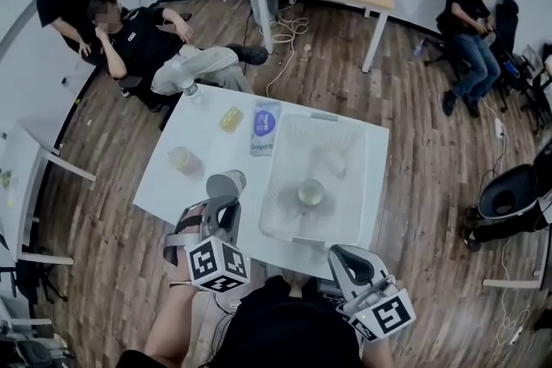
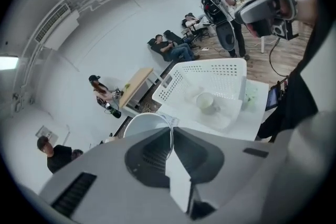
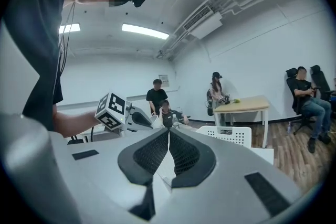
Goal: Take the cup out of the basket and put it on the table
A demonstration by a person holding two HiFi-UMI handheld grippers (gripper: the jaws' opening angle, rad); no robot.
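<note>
cup (image 1: 226, 184) out of basket (image 1: 366, 185), at its 9 o'clock | left gripper (image 1: 222, 204) pinching cup rim | right gripper (image 1: 343, 254) closed, empty | to do: set on table (image 1: 164, 185)

Bright, even overhead light; heavy fisheye.
Ceiling tubes (image 3: 144, 31) flare white in both gripper views, the white surface (image 1: 168, 190) and basket (image 1: 345, 211) wash out near-shadowless, edges bend and vignette black, close foreground soft.

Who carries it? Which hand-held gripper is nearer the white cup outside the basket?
Left. The left hand-held gripper grips the cup by its rim; the right hand-held gripper, empty, sits apart by the basket.
</note>
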